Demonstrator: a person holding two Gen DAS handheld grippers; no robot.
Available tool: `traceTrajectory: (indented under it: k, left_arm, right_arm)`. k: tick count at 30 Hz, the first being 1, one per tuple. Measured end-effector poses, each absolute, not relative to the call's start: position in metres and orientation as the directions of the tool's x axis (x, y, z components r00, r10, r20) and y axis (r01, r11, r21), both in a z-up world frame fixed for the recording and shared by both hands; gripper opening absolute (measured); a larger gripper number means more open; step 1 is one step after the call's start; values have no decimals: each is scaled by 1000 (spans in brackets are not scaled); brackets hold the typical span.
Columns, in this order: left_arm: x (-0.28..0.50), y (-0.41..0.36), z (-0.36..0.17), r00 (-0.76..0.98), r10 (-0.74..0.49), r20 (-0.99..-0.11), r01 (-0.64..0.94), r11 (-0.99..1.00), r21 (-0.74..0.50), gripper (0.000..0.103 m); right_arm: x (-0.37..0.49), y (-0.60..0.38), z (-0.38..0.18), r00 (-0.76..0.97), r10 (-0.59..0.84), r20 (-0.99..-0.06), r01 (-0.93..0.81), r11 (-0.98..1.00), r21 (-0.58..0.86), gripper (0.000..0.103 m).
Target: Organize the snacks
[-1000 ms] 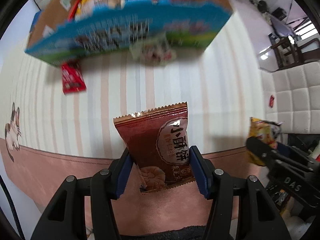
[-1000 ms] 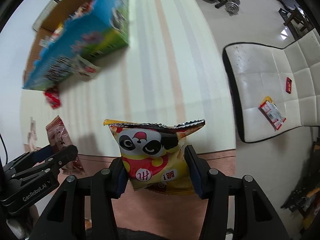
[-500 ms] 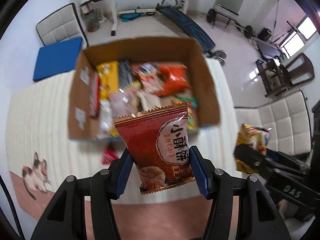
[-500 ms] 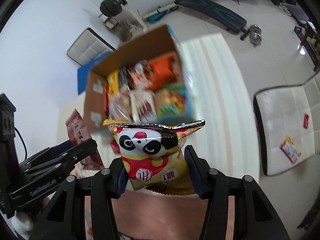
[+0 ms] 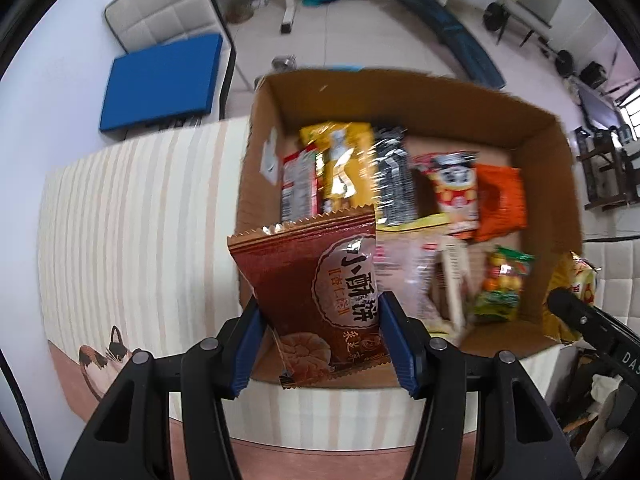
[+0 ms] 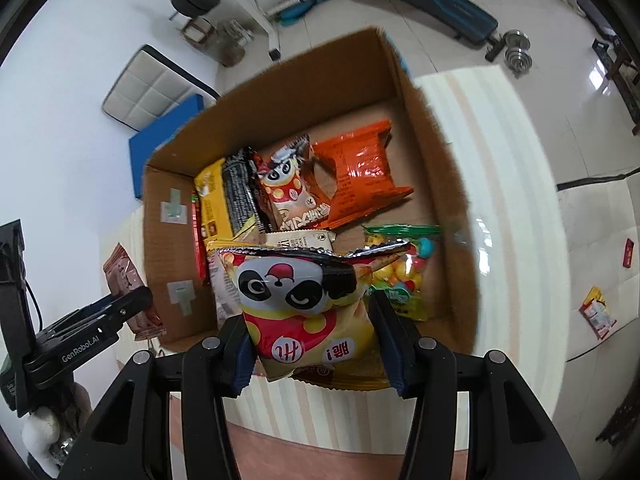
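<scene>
The left gripper [image 5: 320, 344] was seen with its blue-padded fingers [image 5: 249, 340] clamped on the lower half of a brown biscuit packet [image 5: 316, 292], which was held upright with its crimped top edge pointing up and away. Over on the other side, the right gripper [image 6: 312, 344] was clamped the same way on a yellow panda snack bag [image 6: 308, 308], puffy and squeezed in at the waist.

Both packets were held above the near wall of an open cardboard box [image 5: 420, 100], which was parked on a bench covered with a striped cloth [image 5: 132, 216]. The box was already pretty well stocked: an orange packet [image 6: 360, 184], a second panda bag [image 6: 290, 192], a black-and-silver packet [image 6: 240, 192], a yellow one [image 5: 348, 160] and a bag of coloured candies [image 5: 500, 284] were all piled inside, a bit blurred by motion. A bare patch of cardboard floor was left at the far end.

So the step in hand looked like the drop-off, with two snacks carried over the box at once and not yet let go. For the next move, each packet would probably need to be brought a little further past the near wall, lowered over a gap, and only then released, since a release right at the rim could let a packet slide back out onto the cloth. A couple of stray snacks [image 6: 596, 312] were also spotted on a white cushioned seat [image 6: 592, 240] off to the right, so more fetching was likely to be needed after this.
</scene>
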State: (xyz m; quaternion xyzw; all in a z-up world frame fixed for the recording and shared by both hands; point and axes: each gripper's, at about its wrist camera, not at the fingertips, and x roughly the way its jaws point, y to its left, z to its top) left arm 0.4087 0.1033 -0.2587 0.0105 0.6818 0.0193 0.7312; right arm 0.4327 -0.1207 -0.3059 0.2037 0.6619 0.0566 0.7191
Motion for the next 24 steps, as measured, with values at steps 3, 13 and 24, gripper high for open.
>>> traceTrajectory:
  k: [3, 13, 24]
  left_arm:
    - [415, 111, -277, 33, 44, -998, -22, 999, 44, 54]
    - [419, 118, -306, -22, 23, -1000, -47, 999, 24, 76]
    - [405, 111, -269, 118, -12, -993, -45, 999, -18, 85]
  right_arm:
    - [444, -114, -319, 97, 335, -937, 192, 918, 348, 55]
    - [460, -101, -339, 38, 254, -966, 173, 951, 257, 93]
    - [440, -89, -308, 126, 195, -973, 58, 977, 204, 97]
